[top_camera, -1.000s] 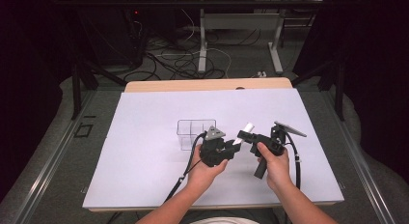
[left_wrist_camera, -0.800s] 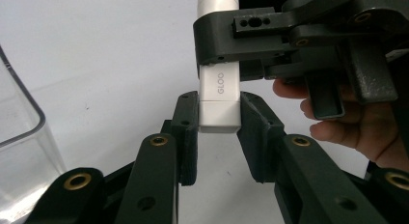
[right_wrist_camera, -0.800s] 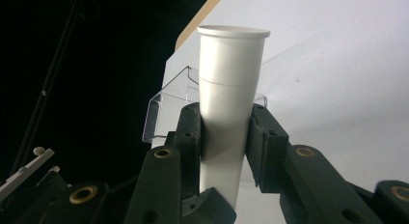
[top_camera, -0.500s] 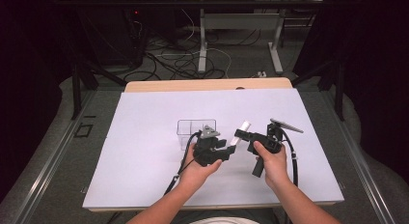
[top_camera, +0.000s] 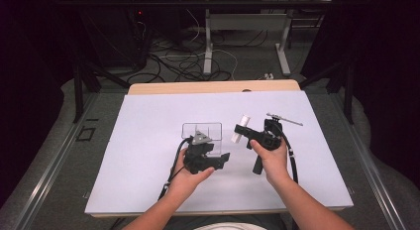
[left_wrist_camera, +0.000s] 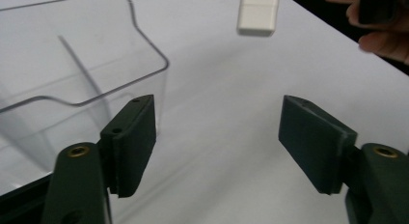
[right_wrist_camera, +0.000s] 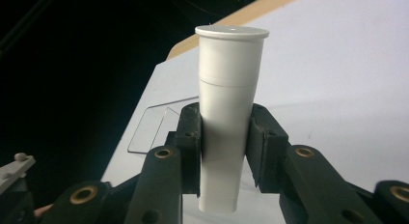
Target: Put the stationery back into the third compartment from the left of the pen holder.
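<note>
Right gripper (right_wrist_camera: 224, 137) clamped the white tube (right_wrist_camera: 229, 108); left gripper (left_wrist_camera: 217, 137), just opening, held nothing beside the clear bin (left_wrist_camera: 72, 64). Tapered plastic could have slipped free.

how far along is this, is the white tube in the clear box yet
Not yet. Done: the right gripper is shut on the white tube, lifted above the table. In hand: the left gripper, jaws just opened with nothing between them, sits beside the clear box. Probably left: carrying the tube to the box, which looks empty, and releasing it.
</note>
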The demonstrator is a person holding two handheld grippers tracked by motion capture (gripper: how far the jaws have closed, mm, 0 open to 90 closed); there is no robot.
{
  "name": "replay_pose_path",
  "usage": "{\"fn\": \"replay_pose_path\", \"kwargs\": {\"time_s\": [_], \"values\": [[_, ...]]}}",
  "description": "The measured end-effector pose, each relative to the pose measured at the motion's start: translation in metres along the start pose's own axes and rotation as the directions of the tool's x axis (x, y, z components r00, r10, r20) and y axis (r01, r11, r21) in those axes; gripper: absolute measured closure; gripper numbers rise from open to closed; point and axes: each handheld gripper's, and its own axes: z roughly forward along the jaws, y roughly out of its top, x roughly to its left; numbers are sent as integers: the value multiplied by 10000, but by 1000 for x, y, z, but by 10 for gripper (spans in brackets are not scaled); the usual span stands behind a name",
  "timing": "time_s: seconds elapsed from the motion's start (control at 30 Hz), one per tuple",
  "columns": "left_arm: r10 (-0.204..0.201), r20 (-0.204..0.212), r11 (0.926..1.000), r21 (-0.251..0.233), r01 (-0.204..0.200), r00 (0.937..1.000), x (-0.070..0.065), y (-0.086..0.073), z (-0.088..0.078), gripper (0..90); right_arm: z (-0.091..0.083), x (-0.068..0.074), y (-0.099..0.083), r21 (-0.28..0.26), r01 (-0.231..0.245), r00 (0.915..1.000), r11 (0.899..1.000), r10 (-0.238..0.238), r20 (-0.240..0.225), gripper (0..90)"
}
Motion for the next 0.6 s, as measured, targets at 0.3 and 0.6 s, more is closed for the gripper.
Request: {"fn": "replay_pose_path", "kwargs": {"time_s": [0.3,0.6], "values": [[-4,-896,9996,-291,-22,9960,24,-10,-30,176,11,28,6,-493,1988,9792,9788,-1963,522,692],[-313,-1881,9989,-400,242,9816,54,-24,-56,77,28,45,6,-691,3250,9436,9432,-3186,903,693]]}}
